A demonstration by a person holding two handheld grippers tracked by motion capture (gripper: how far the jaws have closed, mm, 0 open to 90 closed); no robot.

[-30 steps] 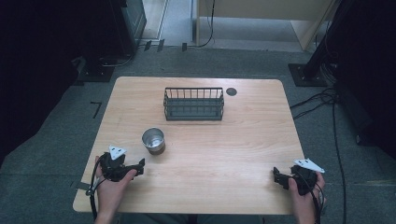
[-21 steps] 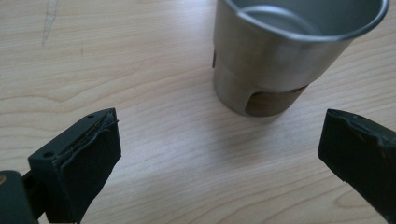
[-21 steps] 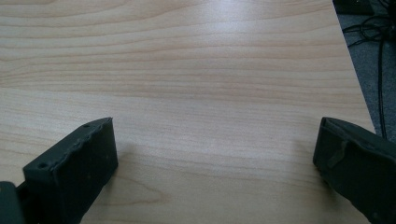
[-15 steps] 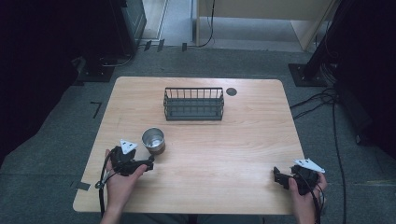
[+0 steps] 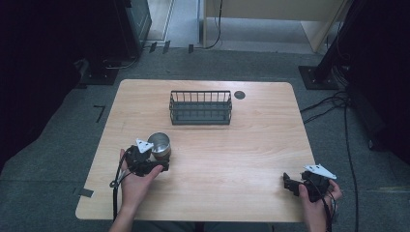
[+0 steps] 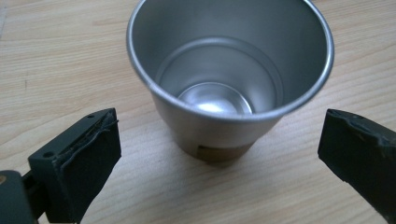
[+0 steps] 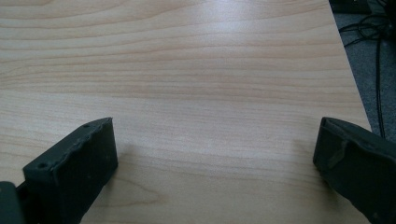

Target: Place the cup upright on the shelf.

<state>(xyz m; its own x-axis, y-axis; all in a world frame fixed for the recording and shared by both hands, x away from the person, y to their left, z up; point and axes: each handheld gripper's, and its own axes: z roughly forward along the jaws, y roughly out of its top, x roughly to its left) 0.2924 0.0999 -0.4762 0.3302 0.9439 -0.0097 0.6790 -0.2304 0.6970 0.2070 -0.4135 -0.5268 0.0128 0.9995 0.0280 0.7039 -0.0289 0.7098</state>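
Note:
A shiny metal cup [image 5: 160, 144] stands upright and empty on the wooden table [image 5: 232, 154], left of centre. My left gripper [image 5: 155, 163] is right beside it on the near side, open. In the left gripper view the cup [image 6: 229, 74] sits just ahead of the wide-spread jaws, not touched by them. My right gripper [image 5: 288, 183] rests near the table's front right corner, open. Bare wood [image 7: 210, 93] lies between its jaws in the right gripper view.
A black wire basket [image 5: 200, 107] stands at the back middle of the table, with a small round dark grommet [image 5: 240, 94] to its right. Cables [image 5: 338, 104] run over the grey floor on the right. Dark equipment surrounds the table.
My left gripper has moved forward and to the right, up to the metal cup. The right gripper has stayed in place.

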